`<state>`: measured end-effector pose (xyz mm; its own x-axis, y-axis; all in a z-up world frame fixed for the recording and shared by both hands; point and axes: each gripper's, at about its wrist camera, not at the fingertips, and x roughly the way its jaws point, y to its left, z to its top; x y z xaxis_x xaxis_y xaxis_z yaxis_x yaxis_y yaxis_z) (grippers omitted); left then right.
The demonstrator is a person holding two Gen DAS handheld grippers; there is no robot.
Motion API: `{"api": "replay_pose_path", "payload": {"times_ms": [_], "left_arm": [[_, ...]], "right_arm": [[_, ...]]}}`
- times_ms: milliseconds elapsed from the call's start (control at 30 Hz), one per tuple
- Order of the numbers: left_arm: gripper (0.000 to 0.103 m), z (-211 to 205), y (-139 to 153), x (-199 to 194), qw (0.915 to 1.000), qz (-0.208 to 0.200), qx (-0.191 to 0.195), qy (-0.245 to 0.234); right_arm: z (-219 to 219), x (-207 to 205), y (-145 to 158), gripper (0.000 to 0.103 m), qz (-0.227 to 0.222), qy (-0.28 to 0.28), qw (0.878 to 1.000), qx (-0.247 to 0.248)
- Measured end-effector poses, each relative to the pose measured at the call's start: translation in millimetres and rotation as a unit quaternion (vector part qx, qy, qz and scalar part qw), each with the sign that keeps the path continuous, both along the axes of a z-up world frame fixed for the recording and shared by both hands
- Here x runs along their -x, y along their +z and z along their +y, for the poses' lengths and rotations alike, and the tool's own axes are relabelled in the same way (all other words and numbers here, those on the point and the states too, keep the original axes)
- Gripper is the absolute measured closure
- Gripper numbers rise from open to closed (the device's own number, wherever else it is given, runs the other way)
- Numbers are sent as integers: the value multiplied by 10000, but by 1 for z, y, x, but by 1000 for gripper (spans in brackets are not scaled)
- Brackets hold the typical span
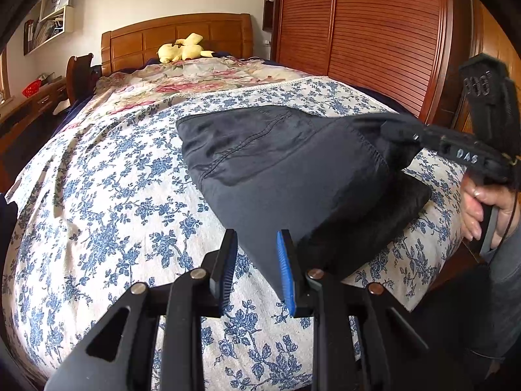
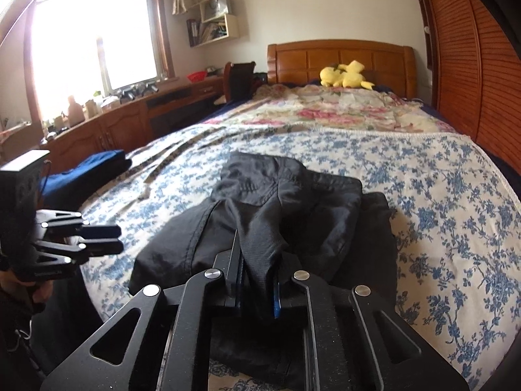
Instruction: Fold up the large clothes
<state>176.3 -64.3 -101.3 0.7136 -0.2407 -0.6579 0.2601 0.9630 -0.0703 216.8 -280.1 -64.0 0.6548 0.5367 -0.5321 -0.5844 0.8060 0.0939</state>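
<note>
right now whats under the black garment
The black garment lies on the blue floral sheet, which shows all around it. The right gripper pinches up one fold. Anything beneath the cloth is covered.

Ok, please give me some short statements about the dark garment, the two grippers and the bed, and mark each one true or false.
1. The right gripper is shut on a fold of the black fabric garment. True.
2. The left gripper holds the garment. False: its jaws are open, nothing between them.
3. A yellow plush toy lies by the wooden headboard. True.
4. The blue-flowered white bedspread is plain white. False: blue flowers.
</note>
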Motion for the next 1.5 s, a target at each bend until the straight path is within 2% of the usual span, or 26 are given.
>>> {"api": "replay_pose_path", "payload": {"times_ms": [200,400,500,600,667,733,833,867,900,1033,1133,1367,1500], "left_arm": [[80,0,-1,0,10000,3,42,-31],[80,1,1,0,9998,-24,171,-105],[80,2,4,4,9996,-74,243,-157],[80,2,5,9,9994,-139,255,-194],[80,3,4,12,9992,-150,294,-207],[80,6,4,14,9991,-169,333,-219],[80,9,5,18,9988,-205,370,-231],[80,11,5,20,9988,-223,387,-223],[80,14,5,21,9986,-234,424,-213],[80,23,3,26,9982,-271,504,-171],[80,29,-1,28,9981,-244,552,-147],[79,40,-11,30,9984,-128,534,-142],[79,47,-16,30,9983,-99,559,-128]], "right_arm": [[-18,22,21,96,-473,-230,9986,-62],[-75,30,23,97,-437,-932,9946,-112],[-95,30,4,97,-119,-1145,9933,21],[-104,29,-33,96,445,-1248,9910,171],[-105,30,-45,95,635,-1322,9889,230],[-107,34,-42,91,612,-1426,9876,257],[-106,38,-20,69,397,-1567,9864,286],[-105,40,-9,54,271,-1607,9862,300],[-103,42,-2,47,175,-1617,9862,316],[-68,41,29,46,-207,-1318,9896,530],[-34,30,35,46,-168,-931,9935,631],[42,7,5,46,206,-261,9963,793],[48,0,-22,45,464,-312,9936,987]]}}
